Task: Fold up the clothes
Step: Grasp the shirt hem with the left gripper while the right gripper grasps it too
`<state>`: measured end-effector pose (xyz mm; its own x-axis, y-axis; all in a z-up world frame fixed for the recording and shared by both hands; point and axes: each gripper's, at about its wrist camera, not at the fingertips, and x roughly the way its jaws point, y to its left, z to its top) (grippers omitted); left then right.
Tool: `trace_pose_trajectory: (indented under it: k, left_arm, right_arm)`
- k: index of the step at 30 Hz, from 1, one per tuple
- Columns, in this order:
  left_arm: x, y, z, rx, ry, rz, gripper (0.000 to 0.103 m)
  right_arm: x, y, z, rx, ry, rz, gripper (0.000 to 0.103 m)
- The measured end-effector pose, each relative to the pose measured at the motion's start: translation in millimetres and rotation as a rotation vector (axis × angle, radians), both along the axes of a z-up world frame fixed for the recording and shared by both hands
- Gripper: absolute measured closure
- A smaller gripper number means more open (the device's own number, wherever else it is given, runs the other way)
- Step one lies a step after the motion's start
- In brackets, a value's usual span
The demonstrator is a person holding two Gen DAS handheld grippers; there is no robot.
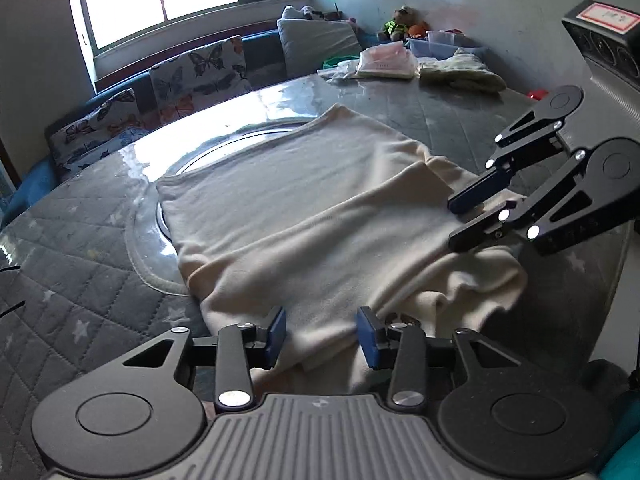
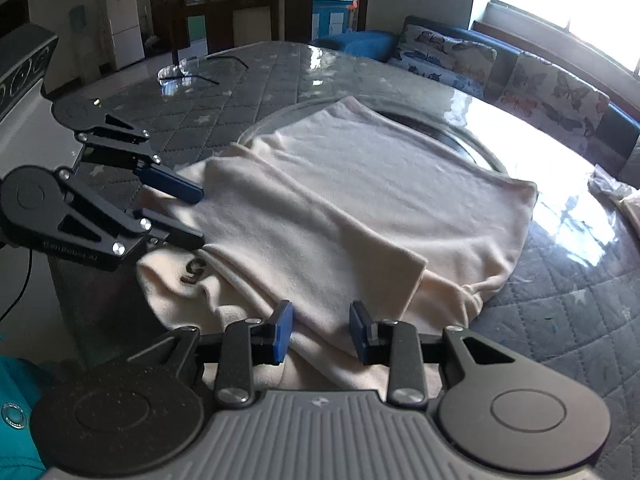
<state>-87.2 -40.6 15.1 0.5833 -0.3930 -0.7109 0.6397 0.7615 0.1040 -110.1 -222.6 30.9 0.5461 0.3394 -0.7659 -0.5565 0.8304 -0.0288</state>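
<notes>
A cream garment (image 1: 304, 216) lies spread on the round table, partly folded, with a flap laid over its middle and a bunched edge hanging at the near rim; it also shows in the right wrist view (image 2: 344, 216). My left gripper (image 1: 321, 334) is open, its blue pads either side of the garment's near edge; it shows from the side in the right wrist view (image 2: 200, 216). My right gripper (image 2: 320, 332) is open over the near edge too, and shows at the right in the left wrist view (image 1: 454, 222), jaws apart around a fold.
The table (image 1: 80, 280) has a grey quilted cover under glass and a round glass turntable (image 1: 224, 148). Folded cloths and boxes (image 1: 400, 64) sit at its far side. A butterfly-print sofa (image 2: 540, 84) runs along the window wall.
</notes>
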Motion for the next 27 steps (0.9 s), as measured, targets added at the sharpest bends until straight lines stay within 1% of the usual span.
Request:
trace_pose_trajectory:
  k: [2, 3, 4, 6, 9, 11, 12, 14, 15, 18, 20, 21, 22, 23, 24, 25, 27]
  left_arm:
    - [-4, 7, 7, -0.014, -0.01, 0.0, 0.058]
    - [-7, 10, 10, -0.014, -0.018, -0.006, 0.056]
    - [-11, 13, 12, -0.012, -0.026, -0.018, 0.053]
    - [-20, 16, 13, 0.001, -0.041, -0.04, 0.051]
    - [-33, 17, 7, 0.037, -0.049, -0.089, 0.05]
    - [-43, 13, 1, 0.074, -0.06, -0.126, 0.05]
    - [-47, 10, -2, 0.09, -0.076, -0.141, 0.05]
    - [-55, 4, -7, 0.122, -0.108, -0.17, 0.05]
    - [-59, 0, -10, 0.137, -0.124, -0.184, 0.05]
    - [-62, -8, -16, 0.158, -0.178, -0.197, 0.05]
    - [-60, -11, -17, 0.144, -0.181, -0.196, 0.05]
    - [-59, -12, -18, 0.139, -0.183, -0.192, 0.054]
    - [-57, -12, -18, 0.134, -0.187, -0.189, 0.062]
    - [-56, -13, -19, 0.129, -0.191, -0.185, 0.067]
    - [-55, -13, -18, 0.12, -0.187, -0.182, 0.076]
    - [-52, -12, -16, 0.108, -0.182, -0.176, 0.082]
    - [-49, -11, -12, 0.086, -0.179, -0.165, 0.086]
  right_arm:
    - [-6, -1, 7, -0.009, -0.014, 0.01, 0.07]
    - [-10, -2, 11, -0.014, -0.021, 0.015, 0.066]
    - [-13, -3, 14, -0.018, -0.028, 0.02, 0.064]
    - [-21, -4, 17, -0.039, -0.036, 0.036, 0.061]
    - [-31, -5, 18, -0.067, -0.044, 0.048, 0.055]
    - [-37, -6, 16, -0.085, -0.044, 0.053, 0.053]
    - [-41, -7, 15, -0.091, -0.046, 0.057, 0.051]
    - [-48, -7, 14, -0.103, -0.053, 0.066, 0.045]
    - [-50, -6, 13, -0.109, -0.057, 0.07, 0.045]
    - [-54, -5, 10, -0.121, -0.069, 0.078, 0.041]
    - [-56, -4, 9, -0.126, -0.077, 0.083, 0.04]
    - [-58, -3, 8, -0.13, -0.081, 0.086, 0.039]
    - [-59, -3, 7, -0.135, -0.087, 0.09, 0.039]
    - [-60, -2, 6, -0.141, -0.092, 0.094, 0.038]
    - [-61, -2, 4, -0.15, -0.097, 0.1, 0.038]
    - [-62, -1, 2, -0.158, -0.103, 0.108, 0.038]
    - [-64, 1, 1, -0.171, -0.116, 0.122, 0.036]
